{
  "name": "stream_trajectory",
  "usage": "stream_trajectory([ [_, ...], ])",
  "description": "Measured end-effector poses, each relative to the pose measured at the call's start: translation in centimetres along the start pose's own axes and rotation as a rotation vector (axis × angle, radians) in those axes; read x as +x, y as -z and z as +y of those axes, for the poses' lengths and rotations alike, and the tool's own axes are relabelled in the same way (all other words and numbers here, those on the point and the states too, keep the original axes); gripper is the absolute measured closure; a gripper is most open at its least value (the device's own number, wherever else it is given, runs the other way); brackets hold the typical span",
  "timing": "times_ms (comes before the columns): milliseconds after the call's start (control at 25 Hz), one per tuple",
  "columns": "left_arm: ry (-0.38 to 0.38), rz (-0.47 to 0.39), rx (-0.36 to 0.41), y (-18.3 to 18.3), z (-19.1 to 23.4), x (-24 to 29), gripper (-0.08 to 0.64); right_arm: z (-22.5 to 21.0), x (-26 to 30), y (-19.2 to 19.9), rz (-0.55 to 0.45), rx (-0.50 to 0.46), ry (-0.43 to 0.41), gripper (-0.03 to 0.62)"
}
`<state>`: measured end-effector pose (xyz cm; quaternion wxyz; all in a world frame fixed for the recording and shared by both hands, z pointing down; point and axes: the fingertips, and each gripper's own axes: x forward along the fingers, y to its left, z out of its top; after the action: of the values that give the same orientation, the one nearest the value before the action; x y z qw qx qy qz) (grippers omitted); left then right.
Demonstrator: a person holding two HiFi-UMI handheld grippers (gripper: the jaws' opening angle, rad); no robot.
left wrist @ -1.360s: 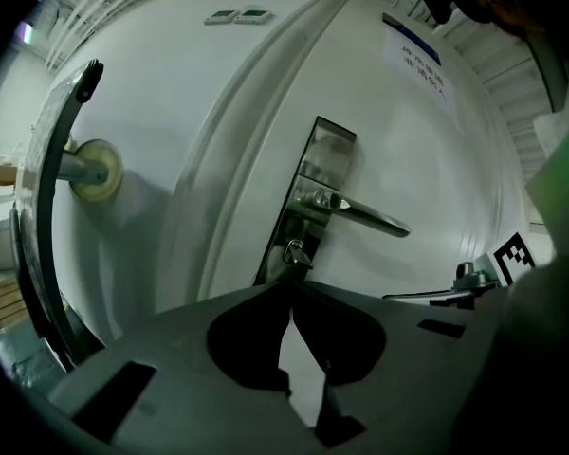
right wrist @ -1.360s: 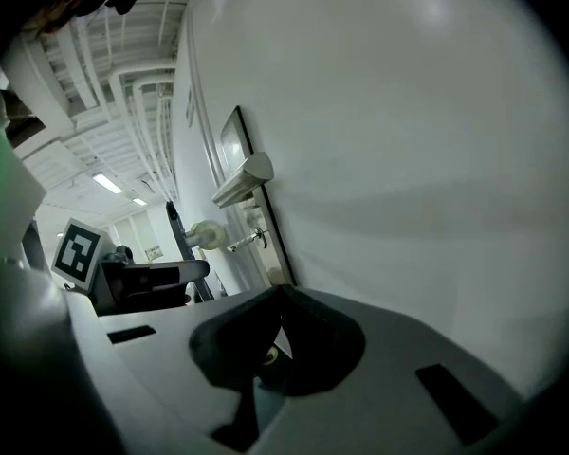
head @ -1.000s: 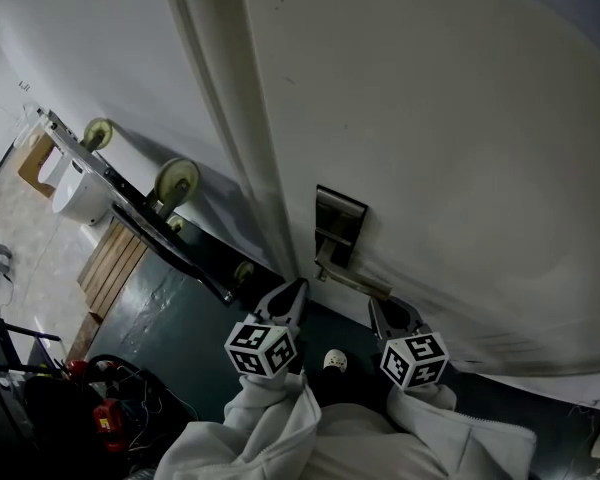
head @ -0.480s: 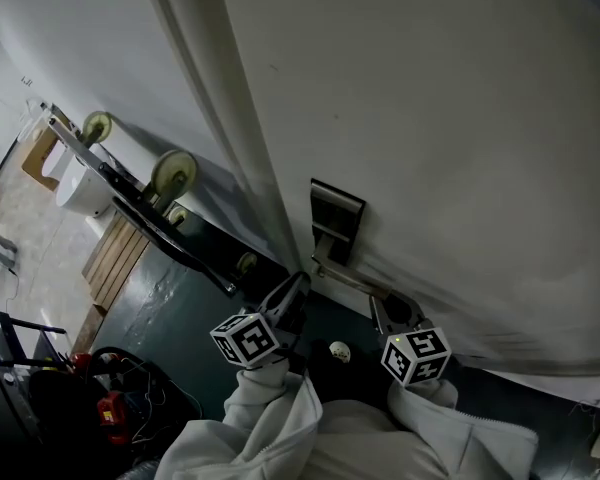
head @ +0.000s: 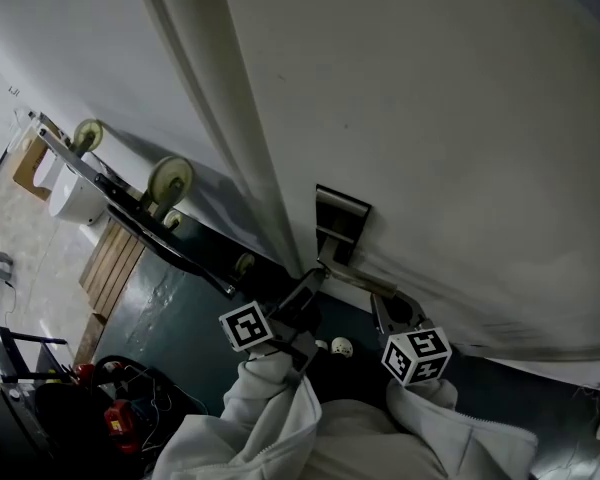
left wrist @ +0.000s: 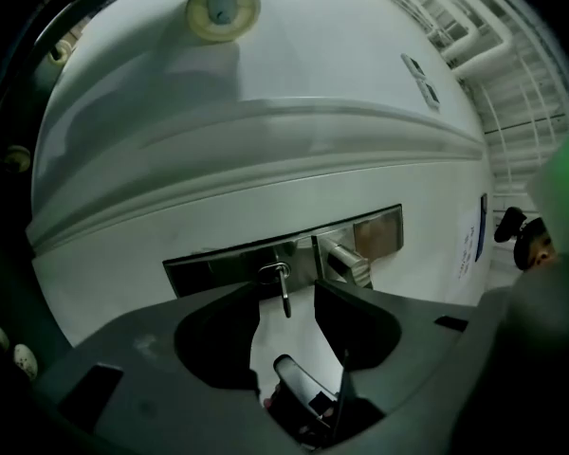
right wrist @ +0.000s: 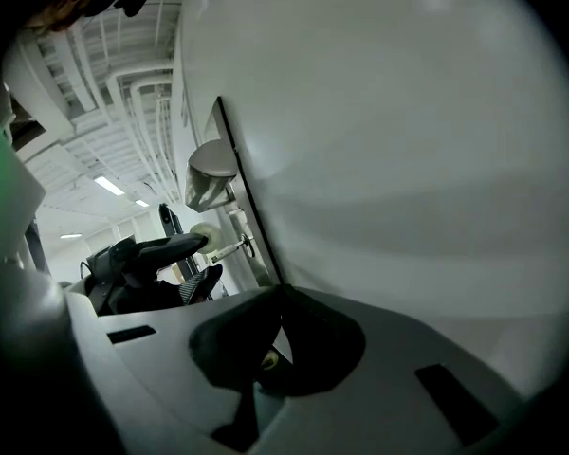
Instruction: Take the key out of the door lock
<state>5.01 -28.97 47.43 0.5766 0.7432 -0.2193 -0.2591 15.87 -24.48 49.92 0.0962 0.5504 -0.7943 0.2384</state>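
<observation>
Filling most of the view is the white door (head: 460,118), its steel lock plate (left wrist: 266,263) just beside the door edge (head: 245,168) w/ the lever handle (left wrist: 346,259) next to the keyhole. L gripper (head: 308,286) has just been opening its jaws, now wide apart, and the small silver key (left wrist: 284,292), still in the lock, hangs btw them w/ neither pad touching and bare door either side. R gripper (right wrist: 280,292) sits just by the lever's end, jaws together on nothing.
</observation>
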Motion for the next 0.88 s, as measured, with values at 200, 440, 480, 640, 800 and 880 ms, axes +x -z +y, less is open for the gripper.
stream_trajectory([
  [200, 0.030, 0.050, -0.034, 0.2, -0.2, 1.0, 0.399, 0.7, -0.1, 0.4, -0.001, 0.017, 0.018, 0.540],
  [440, 0.012, 0.079, -0.036, 0.4, 0.4, 1.9, 0.470, 0.8, -0.1, 0.5, -0.018, 0.027, 0.047, 0.540],
  [480, 0.008, 0.086, -0.029, 0.5, 0.4, 2.0, 0.488, 0.7, -0.1, 0.5, -0.022, 0.029, 0.055, 0.540],
  [640, 0.007, 0.111, -0.035, 0.6, 0.4, 2.0, 0.516, 0.5, 0.0, 0.3, -0.041, 0.037, 0.086, 0.540],
  [800, 0.017, 0.121, -0.055, 0.6, 0.4, 2.0, 0.520, 0.1, 0.2, 0.4, -0.059, 0.055, 0.116, 0.540],
  [880, 0.013, 0.114, -0.091, 0.5, 0.5, 2.1, 0.525, 0.0, 0.4, 0.4, -0.068, 0.066, 0.124, 0.540],
])
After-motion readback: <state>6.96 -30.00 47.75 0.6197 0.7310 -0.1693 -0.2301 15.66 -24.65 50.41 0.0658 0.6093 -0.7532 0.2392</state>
